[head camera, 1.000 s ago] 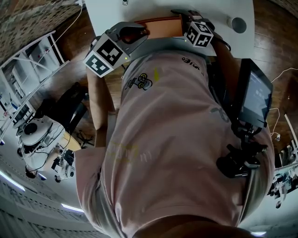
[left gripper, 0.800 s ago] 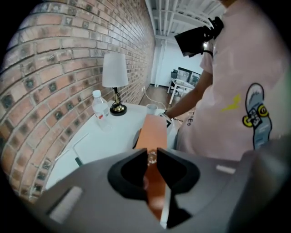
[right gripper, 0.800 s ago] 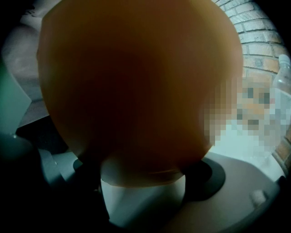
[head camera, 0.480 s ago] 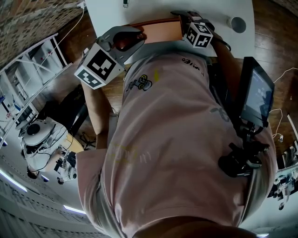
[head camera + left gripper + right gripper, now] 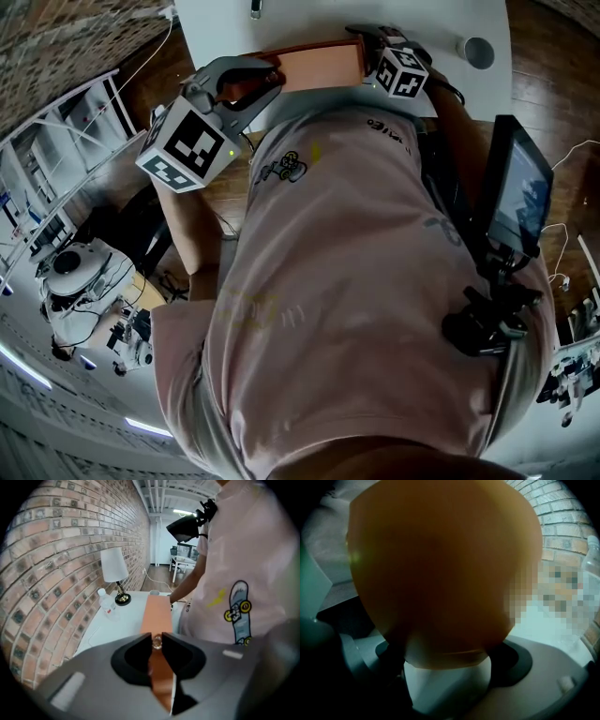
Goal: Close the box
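Orange box [image 5: 314, 66] sits btwn our tongs on white table [image 5: 220, 23]: L gripper [image 5: 157, 641] pinched shut on its thin left edge, R gripper [image 5: 447, 667] clamps right end.

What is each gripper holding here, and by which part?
Left gripper pinches the orange box by a thin edge at its near end; right gripper grips the box's opposite end.

Your white table [image 5: 123, 623] runs along the brick wall [image 5: 56, 559]. On it at the far end: a lamp [image 5: 114, 566] with a white shade, a clear bottle [image 5: 105, 603] just beside it, a cup [image 5: 154, 593], and the orange box [image 5: 158, 616] along your edge.
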Motion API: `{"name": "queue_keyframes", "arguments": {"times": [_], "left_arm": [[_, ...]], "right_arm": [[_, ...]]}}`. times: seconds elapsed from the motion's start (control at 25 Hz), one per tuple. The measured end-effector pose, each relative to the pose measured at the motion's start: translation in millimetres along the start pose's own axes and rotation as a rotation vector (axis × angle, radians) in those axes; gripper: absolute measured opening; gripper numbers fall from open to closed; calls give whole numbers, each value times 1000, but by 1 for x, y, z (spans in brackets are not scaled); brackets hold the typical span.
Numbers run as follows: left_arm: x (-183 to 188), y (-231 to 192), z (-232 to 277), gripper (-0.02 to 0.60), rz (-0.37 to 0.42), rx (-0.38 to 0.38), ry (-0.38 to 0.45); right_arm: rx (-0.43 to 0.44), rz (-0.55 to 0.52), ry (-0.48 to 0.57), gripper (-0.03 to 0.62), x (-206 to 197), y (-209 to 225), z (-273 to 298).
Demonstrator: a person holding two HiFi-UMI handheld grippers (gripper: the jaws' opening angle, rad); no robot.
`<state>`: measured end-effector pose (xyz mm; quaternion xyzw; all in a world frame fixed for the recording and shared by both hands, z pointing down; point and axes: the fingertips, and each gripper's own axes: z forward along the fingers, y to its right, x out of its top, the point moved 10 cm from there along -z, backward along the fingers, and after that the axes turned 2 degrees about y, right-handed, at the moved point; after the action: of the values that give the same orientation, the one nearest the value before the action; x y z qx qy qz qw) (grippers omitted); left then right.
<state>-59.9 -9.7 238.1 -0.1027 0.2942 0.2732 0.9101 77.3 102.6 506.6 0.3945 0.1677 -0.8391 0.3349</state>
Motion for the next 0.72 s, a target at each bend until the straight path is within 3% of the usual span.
{"name": "queue_keyframes", "arguments": {"times": [0.28,0.48,0.56,0.64,0.68,0.72], "left_arm": [[1,-4,-1,75,0,-1,9],[-11,-18,-8,75,-38,11,24],[-12,-26,-10,75,-36,17,23],[-11,-36,-10,75,-32,23,28],[-10,-42,-8,75,-31,29,34],[-9,-47,-6,75,-30,35,42]], "right_arm": [[58,14,-43,500,-2,-3,-12],[-68,67,52,490,11,-6,-59],[-110,155,126,342,18,-5,-83],[-48,308,239,106,23,-9,-102],[-4,368,293,30,27,-12,-106],[24,401,335,14,32,-15,-105]]}}
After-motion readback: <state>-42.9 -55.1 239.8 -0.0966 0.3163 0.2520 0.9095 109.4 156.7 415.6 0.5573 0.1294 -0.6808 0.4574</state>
